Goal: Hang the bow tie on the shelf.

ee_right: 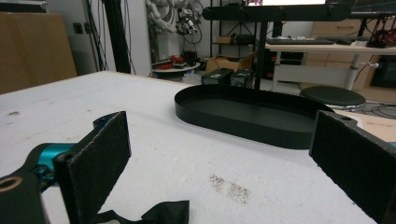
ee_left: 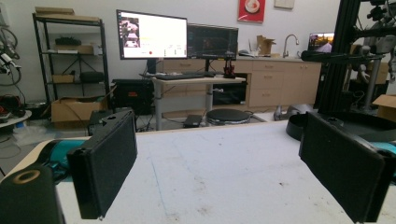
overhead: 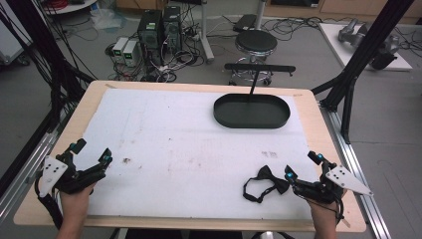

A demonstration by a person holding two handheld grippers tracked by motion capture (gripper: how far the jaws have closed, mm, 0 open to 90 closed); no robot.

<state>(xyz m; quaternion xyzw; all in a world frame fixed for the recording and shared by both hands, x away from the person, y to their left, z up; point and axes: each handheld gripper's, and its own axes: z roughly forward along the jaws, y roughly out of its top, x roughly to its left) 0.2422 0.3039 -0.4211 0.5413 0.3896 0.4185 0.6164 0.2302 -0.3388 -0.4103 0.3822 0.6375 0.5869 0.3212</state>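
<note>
Bow tie: black, lying flat on the white mat at the near right of the counter, just beside the right tool.
Strap: a thin black band loops out from the knot toward the left and lies loose on the mat.
Handling: likely very light and soft; I judge it will flop and drape when lifted, with the strap trailing below.
Slip: the cloth looks matte, so the padded jaws should hold it without much squeeze.
Hold point: the middle knot looks the firmest and thickest part; a wing would fold, and the strap is thin and easy to miss.
Right tool: jaws spread wide, nothing between them; in the right gripper view one corner of the bow tie lies near the foot of the left jaw.
Left tool: jaws wide apart and empty, at the near left edge of the counter, well apart from the bow tie.
Tray: black oval with a low wall, at the far right of the mat; a post with a crossbar rises from it.
Writing: none readable on the bow tie, tray or tools; the screens in the left gripper view are too small to read.
</note>
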